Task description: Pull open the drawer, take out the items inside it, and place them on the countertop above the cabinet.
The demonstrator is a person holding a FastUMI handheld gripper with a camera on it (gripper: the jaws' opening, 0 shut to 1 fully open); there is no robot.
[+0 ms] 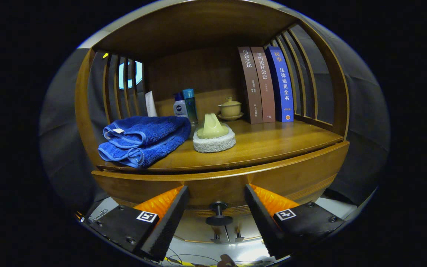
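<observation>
- The gripper (217, 218) has its fingers spread wide, pressing on nothing; the drawer knob (218, 215) sits in the gap between them, touching neither finger.
- The drawer (287, 178) forms the curved wooden front just beyond the fingers, directly under the surface (272, 142) of the cabinet; it looks closed, and its contents cannot be seen.
- The knob is a dark round pull on a short stem, standing out from the lower middle of the drawer front.
- A folded blue towel (145, 139) lies on the surface above the left part of the drawer, its edge near the front lip.
- Just right of the towel, above the knob, a pale white sponge pad (214, 142) carries a yellow-green moulded piece (212, 126) on top of it.
- Behind the towel and sponge, toward the back panel, stand a white bottle with a blue cap (179, 107) and a taller teal bottle (190, 105), close together; a white tube (150, 104) leans to their left.
- A small cream lidded cup on a saucer (230, 109) sits behind the sponge, to its right.
- Three upright books stand beside the cup, spines out: two brown books (258, 85) and one blue book (281, 85), the blue one nearest the slatted right side of the cabinet.
- Slatted wooden sides (119, 89) enclose the surface on both ends beneath a curved wooden top.
- Below the drawer, a pale floor area (198, 230) shows between the fingers.
</observation>
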